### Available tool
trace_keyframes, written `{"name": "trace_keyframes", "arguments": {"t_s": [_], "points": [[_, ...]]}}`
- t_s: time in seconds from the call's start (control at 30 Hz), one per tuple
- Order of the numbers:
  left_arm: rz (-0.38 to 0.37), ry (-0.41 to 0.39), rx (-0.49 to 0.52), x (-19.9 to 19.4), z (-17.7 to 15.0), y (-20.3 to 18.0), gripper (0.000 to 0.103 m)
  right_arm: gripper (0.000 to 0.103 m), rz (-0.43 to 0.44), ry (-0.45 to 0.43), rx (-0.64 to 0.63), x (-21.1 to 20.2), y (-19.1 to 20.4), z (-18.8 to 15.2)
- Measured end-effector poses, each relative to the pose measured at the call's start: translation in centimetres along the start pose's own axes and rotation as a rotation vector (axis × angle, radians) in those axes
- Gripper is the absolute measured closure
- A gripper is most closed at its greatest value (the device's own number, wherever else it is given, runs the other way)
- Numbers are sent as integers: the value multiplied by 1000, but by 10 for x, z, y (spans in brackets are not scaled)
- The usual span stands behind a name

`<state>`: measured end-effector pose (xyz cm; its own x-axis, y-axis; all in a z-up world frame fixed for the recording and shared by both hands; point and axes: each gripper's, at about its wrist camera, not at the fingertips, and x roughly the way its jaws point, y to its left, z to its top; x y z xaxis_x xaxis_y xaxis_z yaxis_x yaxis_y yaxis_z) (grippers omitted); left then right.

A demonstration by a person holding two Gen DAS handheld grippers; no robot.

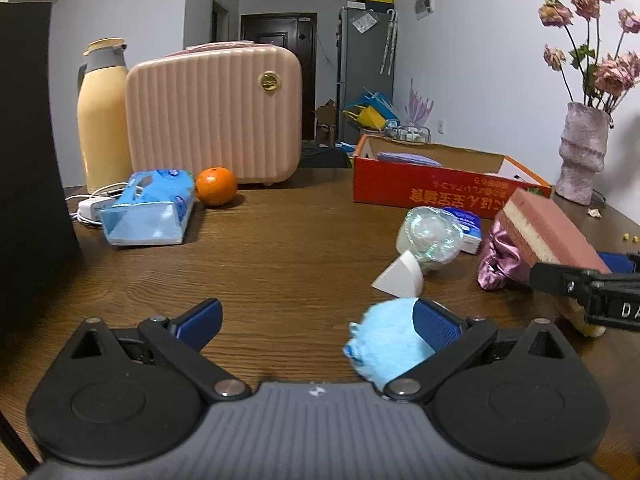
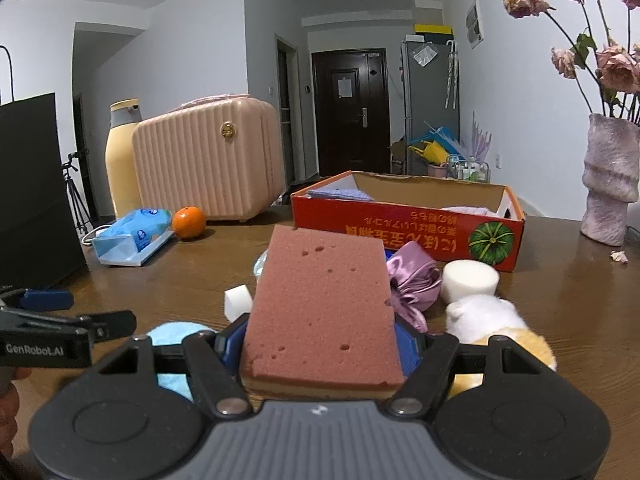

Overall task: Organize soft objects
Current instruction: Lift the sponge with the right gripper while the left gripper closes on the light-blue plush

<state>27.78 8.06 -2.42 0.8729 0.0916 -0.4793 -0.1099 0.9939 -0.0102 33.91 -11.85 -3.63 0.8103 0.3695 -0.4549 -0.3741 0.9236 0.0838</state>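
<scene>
Presently clamped in the right gripper: a pink-and-yellow sponge, both blue pads pressed to its sides, raised clear of the desk. Left gripper spread wide and holding nothing; a light blue plush against its right pad, whether touching cannot be told. Just beyond: white foam wedge, clear plastic bottle, purple satin cloth, white foam cylinder, white-and-orange plush. Toward the far right edge, an open red box with folded cloths inside. Toward the far left corner, tissue pack and orange.
</scene>
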Motion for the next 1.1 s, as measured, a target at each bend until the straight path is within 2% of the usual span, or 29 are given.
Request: {"name": "trace_keyframes", "arguments": {"t_s": [0.6,1.1], "points": [[-33,67,41,19,-6,-46,0,33,-95,-44,-11,-20,-38,0],[30,119,142,44,-10,-82,0,33,-150,-64,5,-28,-66,-1]]}}
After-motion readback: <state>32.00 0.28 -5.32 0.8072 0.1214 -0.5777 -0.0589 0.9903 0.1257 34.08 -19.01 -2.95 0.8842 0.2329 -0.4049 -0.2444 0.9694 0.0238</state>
